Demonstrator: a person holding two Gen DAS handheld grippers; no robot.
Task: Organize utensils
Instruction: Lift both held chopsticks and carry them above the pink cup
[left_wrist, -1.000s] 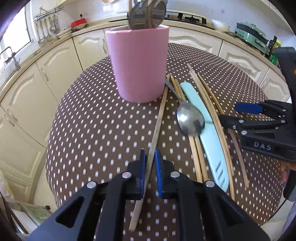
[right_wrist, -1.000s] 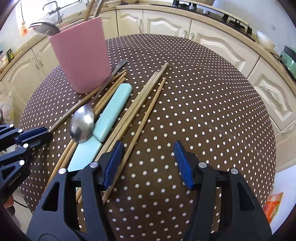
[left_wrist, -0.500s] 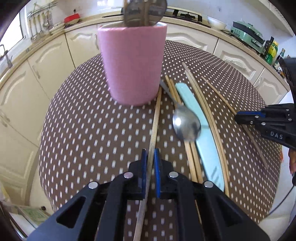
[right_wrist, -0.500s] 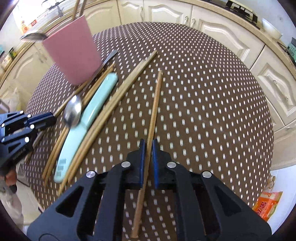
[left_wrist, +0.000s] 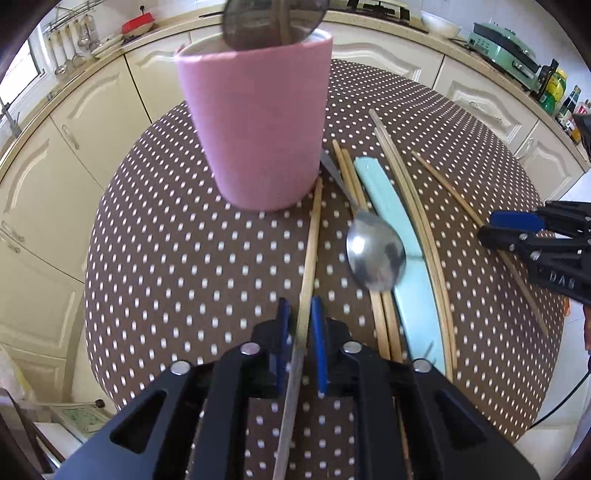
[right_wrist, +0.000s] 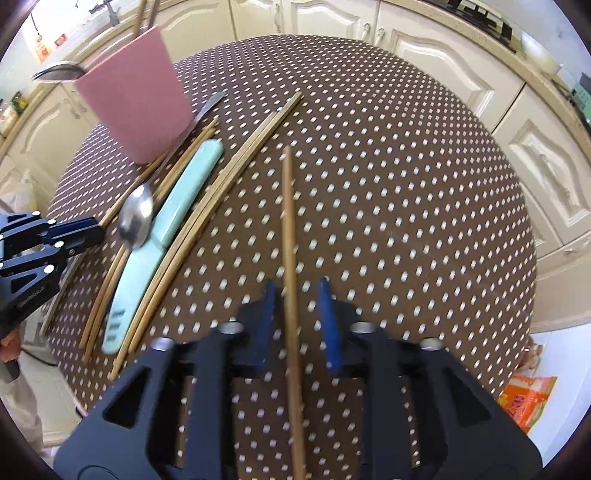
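A pink utensil cup (left_wrist: 258, 125) stands on the round dotted table (left_wrist: 166, 258) with a ladle and chopsticks in it. My left gripper (left_wrist: 300, 325) is shut on a wooden chopstick (left_wrist: 312, 243) whose far end lies by the cup's base. My right gripper (right_wrist: 295, 306) has its jaws slightly apart around another wooden chopstick (right_wrist: 290, 236) that points away from me. Between them lie a metal spoon (left_wrist: 375, 254), a mint-green spatula (left_wrist: 402, 243) and several more chopsticks (left_wrist: 417, 221). The cup (right_wrist: 135, 110) is at the upper left of the right wrist view.
Cream kitchen cabinets (left_wrist: 55, 155) and a countertop ring the table. An orange packet (right_wrist: 526, 402) lies on the floor beyond the table's right edge. My left gripper also shows at the left edge of the right wrist view (right_wrist: 55, 240).
My right gripper closed on a loose chopstick and turned it straight ahead; its jaws have now parted a little. My left gripper moved closer to the cup with its chopstick.
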